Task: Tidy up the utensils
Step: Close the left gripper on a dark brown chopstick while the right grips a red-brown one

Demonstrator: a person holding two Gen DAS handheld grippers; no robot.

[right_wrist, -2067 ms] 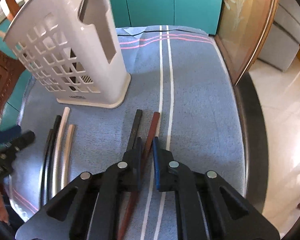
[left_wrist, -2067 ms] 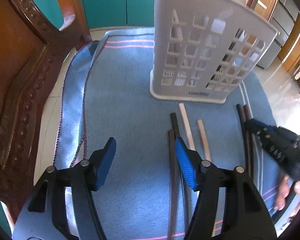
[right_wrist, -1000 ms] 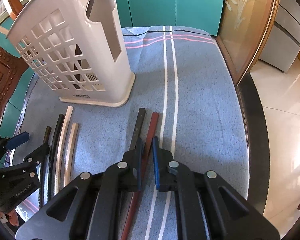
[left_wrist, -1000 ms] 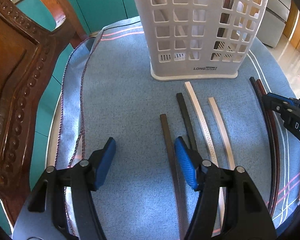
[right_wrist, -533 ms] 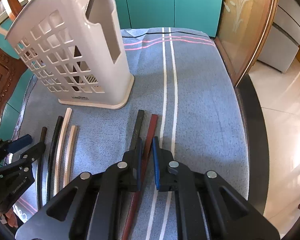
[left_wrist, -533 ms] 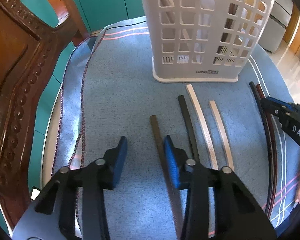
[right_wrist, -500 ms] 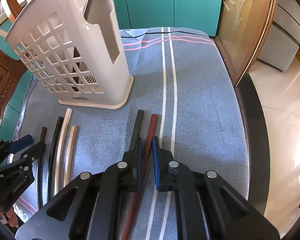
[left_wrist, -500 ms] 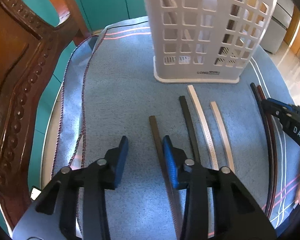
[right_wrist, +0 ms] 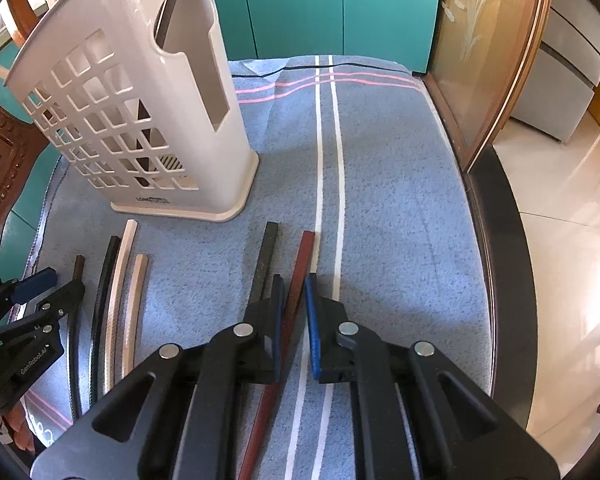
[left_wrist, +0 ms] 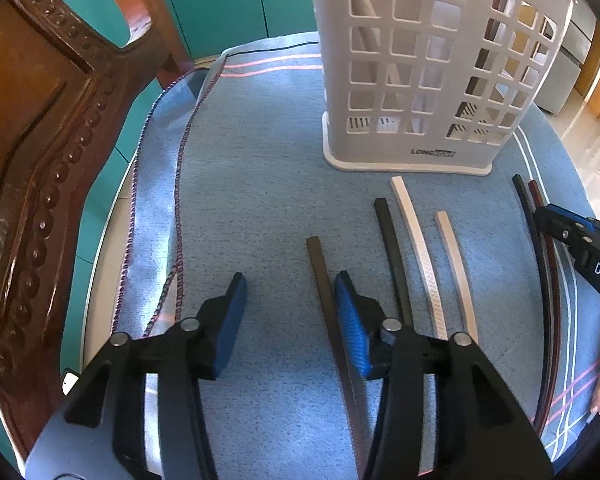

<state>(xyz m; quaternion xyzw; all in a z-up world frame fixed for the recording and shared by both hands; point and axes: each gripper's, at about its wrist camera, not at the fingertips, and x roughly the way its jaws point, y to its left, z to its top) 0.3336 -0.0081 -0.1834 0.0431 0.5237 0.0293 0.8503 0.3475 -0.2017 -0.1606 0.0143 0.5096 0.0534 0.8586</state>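
Note:
A white slotted utensil holder (left_wrist: 432, 64) (right_wrist: 140, 116) stands on the blue cloth. Several chopsticks lie in front of it: a dark brown one (left_wrist: 322, 276), a black one (left_wrist: 392, 248), two pale ones (left_wrist: 416, 248) (left_wrist: 456, 264), and a black and a dark red one at the right (left_wrist: 540, 280). My left gripper (left_wrist: 288, 304) is open, its right finger beside the dark brown chopstick. My right gripper (right_wrist: 294, 312) has its jaws narrowly parted around the dark red chopstick (right_wrist: 298, 276), with the black one (right_wrist: 266, 256) just left of it.
A carved wooden chair (left_wrist: 32, 160) stands close at the left of the table. A glass-fronted wooden cabinet (right_wrist: 488, 52) borders the table's right edge (right_wrist: 496, 248). Teal cupboards stand behind.
My left gripper narrowed from wide open and shifted left to the dark brown chopstick, then opened slightly. The right gripper has stayed over the dark red chopstick.

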